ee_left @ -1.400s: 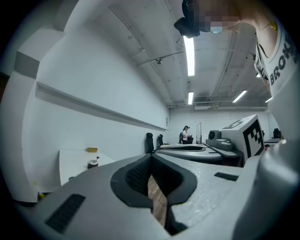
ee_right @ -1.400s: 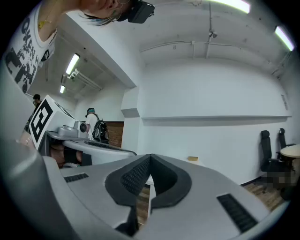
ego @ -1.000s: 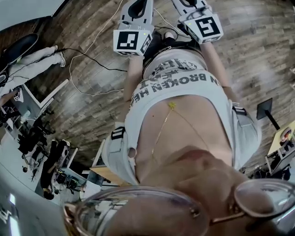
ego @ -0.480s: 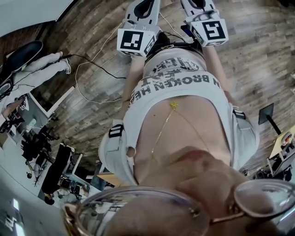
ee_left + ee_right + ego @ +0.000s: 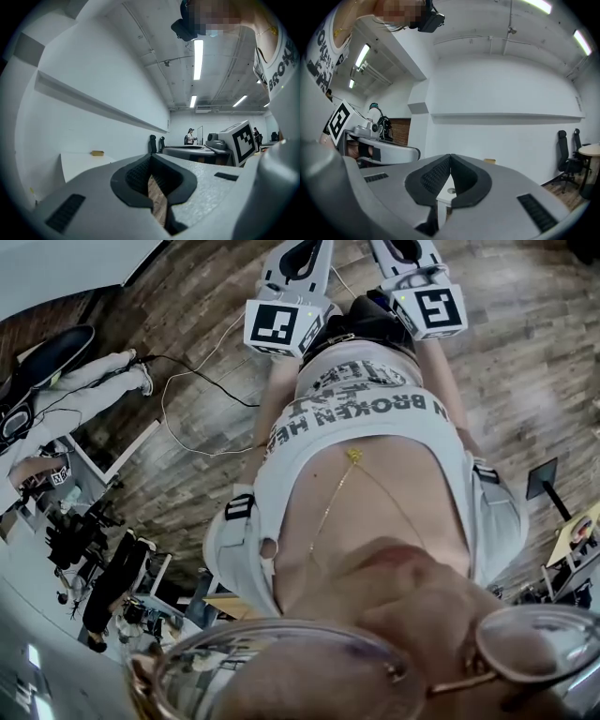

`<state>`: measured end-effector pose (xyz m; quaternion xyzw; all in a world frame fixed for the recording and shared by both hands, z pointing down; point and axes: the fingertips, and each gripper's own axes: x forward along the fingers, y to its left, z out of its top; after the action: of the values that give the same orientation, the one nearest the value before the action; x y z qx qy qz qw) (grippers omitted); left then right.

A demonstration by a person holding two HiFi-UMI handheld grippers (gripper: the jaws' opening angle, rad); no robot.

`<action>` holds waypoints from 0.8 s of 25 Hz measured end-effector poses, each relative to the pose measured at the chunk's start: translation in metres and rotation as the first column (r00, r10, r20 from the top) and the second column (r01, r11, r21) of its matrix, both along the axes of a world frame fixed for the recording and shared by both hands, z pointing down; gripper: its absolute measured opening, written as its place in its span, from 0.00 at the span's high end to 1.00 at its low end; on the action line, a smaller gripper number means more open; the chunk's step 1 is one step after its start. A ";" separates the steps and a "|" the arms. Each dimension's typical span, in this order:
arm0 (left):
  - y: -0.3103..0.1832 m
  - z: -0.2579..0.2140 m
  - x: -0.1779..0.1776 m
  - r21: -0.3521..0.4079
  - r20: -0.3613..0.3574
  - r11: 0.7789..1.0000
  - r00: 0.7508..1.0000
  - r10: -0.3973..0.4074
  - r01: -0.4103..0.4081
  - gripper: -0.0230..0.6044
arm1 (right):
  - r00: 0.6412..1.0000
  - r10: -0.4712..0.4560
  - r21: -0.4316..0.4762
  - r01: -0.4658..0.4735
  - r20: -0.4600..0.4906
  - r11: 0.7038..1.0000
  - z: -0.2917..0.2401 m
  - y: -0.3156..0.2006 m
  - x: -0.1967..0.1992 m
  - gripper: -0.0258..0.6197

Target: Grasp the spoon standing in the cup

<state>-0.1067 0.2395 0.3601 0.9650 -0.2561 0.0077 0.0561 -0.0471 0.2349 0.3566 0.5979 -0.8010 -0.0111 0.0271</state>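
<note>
No spoon and no cup shows clearly in any view. My left gripper [image 5: 150, 157] is shut, its dark pads meeting at the tips with nothing between them. My right gripper [image 5: 450, 157] is shut and empty too. Below its pad tips I see a white table top [image 5: 443, 199] with a small round thing [image 5: 451, 191] on it, too small to identify. In the head view both grippers are held out in front of the person's body, over the wooden floor. Their marker cubes are at top left [image 5: 279, 326] and top right [image 5: 431, 309].
A small yellow box [image 5: 97, 153] lies on a white table by the wall. Black office chairs [image 5: 566, 157] stand at the right by a round table [image 5: 590, 150]. A black cable [image 5: 192, 381] runs over the wooden floor. A person [image 5: 190, 137] stands far off.
In the head view both marker cubes have drifted a little to the right, and the floor and furniture at the left have shifted. Both grippers stay shut.
</note>
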 end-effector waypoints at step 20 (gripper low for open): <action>-0.153 0.000 0.135 -0.023 0.026 0.996 0.996 -0.090 0.091 0.98 | 0.988 -0.156 -0.012 0.156 0.005 0.988 0.002 -0.150 0.118 0.95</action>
<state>0.0278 0.0865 0.3604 0.9514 -0.3003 0.0202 0.0647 0.0708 0.0853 0.3589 0.5331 -0.8456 -0.0069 0.0281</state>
